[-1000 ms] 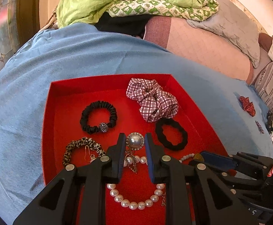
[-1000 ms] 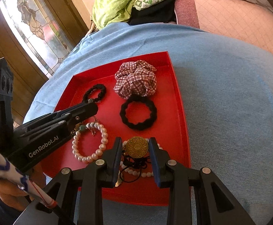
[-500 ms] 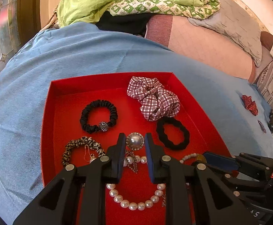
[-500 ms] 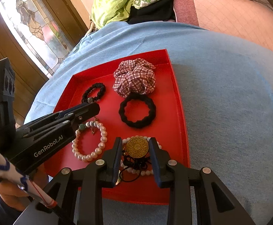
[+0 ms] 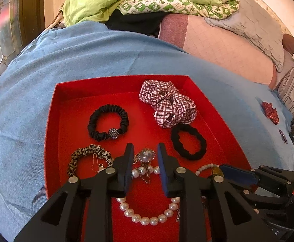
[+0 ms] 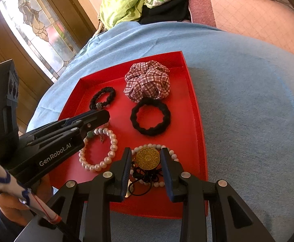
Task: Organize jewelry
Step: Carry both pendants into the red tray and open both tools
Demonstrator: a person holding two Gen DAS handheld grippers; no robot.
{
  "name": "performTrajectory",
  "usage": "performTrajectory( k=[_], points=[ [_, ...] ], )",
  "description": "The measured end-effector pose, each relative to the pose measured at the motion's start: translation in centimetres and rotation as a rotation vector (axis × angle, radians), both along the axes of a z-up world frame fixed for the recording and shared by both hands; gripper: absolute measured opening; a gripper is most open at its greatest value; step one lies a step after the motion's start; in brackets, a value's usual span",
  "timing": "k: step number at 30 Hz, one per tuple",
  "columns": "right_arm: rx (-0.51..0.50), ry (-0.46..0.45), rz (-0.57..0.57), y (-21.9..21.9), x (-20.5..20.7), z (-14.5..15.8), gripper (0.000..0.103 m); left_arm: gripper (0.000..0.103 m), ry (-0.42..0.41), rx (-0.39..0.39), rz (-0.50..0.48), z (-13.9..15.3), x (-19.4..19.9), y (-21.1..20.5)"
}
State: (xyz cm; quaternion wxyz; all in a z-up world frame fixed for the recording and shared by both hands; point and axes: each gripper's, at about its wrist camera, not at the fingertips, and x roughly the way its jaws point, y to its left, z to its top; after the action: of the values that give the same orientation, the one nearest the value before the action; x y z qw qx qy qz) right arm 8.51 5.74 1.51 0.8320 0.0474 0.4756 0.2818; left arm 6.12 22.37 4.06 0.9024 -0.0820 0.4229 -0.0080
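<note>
"GenRobot.AI" reads in white along the left tool (image 6: 98, 119). Both tools hang released over the red tray (image 5: 52, 121), which lies on a blue blanket (image 5: 76, 56) covering a bed. The right tool (image 6: 146, 161) straddles a gold medallion (image 6: 148, 158) at the tray's near edge. A stained-glass window (image 6: 38, 26) stands beyond the tray.

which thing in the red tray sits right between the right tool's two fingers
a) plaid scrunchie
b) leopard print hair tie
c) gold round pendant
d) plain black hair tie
c: in the right wrist view the gold round pendant lies in the gap of the open right tool, while the plaid scrunchie and plain black hair tie lie farther up the red tray.
</note>
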Motion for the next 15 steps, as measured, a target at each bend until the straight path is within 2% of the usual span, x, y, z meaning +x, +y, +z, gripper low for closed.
performTrajectory(
  k=[9, 15],
  points=[
    [0.005, -0.005, 0.006, 0.09, -0.13, 0.22, 0.032, 0.027, -0.005, 0.0, 0.007, 0.08, -0.07, 0.18],
    [0.013, -0.013, 0.007, -0.08, -0.27, 0.59, 0.039, 0.041, -0.014, -0.003, 0.023, 0.28, -0.24, 0.56]
  ],
)
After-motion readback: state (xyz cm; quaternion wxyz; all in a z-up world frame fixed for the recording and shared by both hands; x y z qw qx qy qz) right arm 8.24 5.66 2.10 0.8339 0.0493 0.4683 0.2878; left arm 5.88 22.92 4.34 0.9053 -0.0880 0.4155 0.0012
